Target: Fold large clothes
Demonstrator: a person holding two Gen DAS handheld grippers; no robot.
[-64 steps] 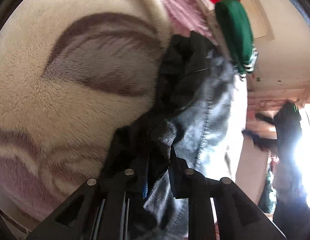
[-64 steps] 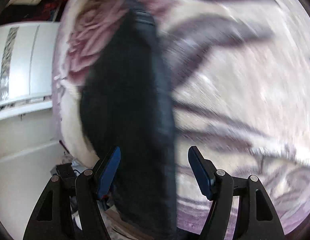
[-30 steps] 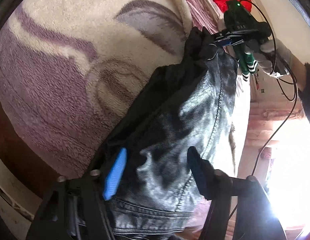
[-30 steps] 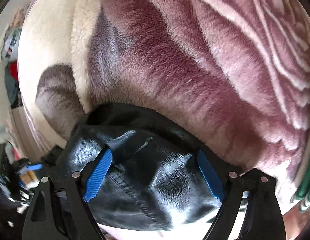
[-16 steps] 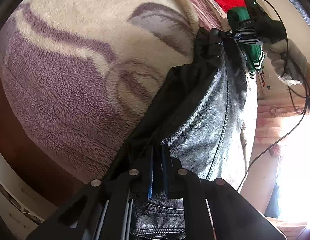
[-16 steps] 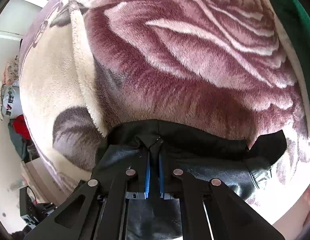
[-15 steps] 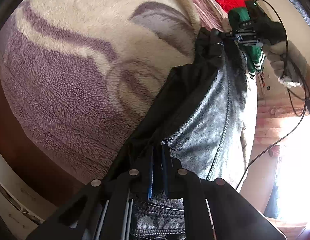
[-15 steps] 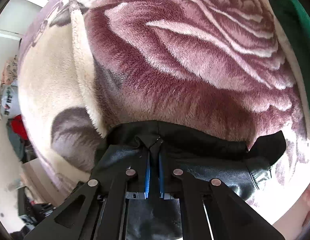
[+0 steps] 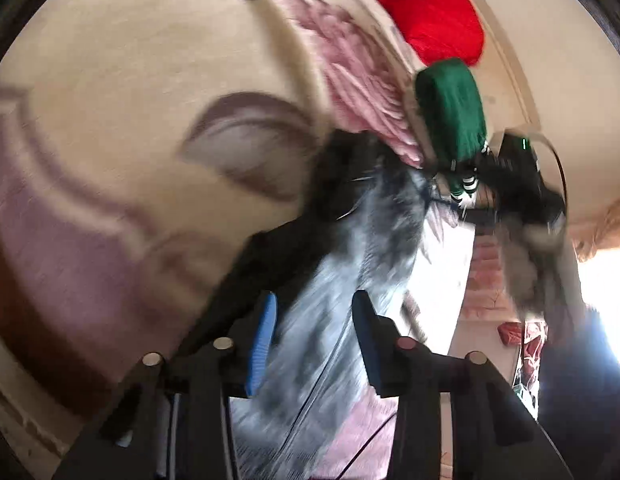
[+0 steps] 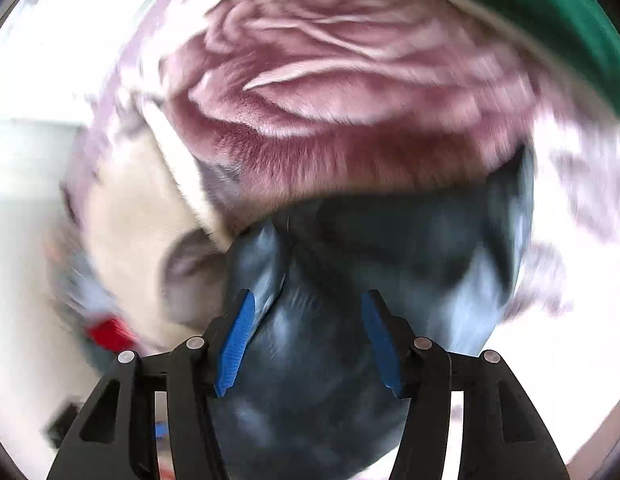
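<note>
A black leather garment (image 9: pixel 350 248) lies on a fleece blanket (image 9: pixel 122 128) with a cream, purple and rose pattern. My left gripper (image 9: pixel 314 340) is open, its blue pads apart over one end of the garment. My right gripper (image 10: pixel 308 340) is open over the other end of the garment (image 10: pixel 350 280), pads apart and holding nothing. The right gripper also shows in the left wrist view (image 9: pixel 510 184), blurred, at the garment's far end. Both views are motion-blurred.
A folded green garment (image 9: pixel 450 108) and a red one (image 9: pixel 426 4) lie at the blanket's far edge by the wall. The green garment also shows in the right wrist view (image 10: pixel 570 12). The bed's edge and the bright room floor lie to the right in the left wrist view.
Both grippers were shut on the leather garment half a second ago. Both have now opened and let it go onto the blanket, and both are moving.
</note>
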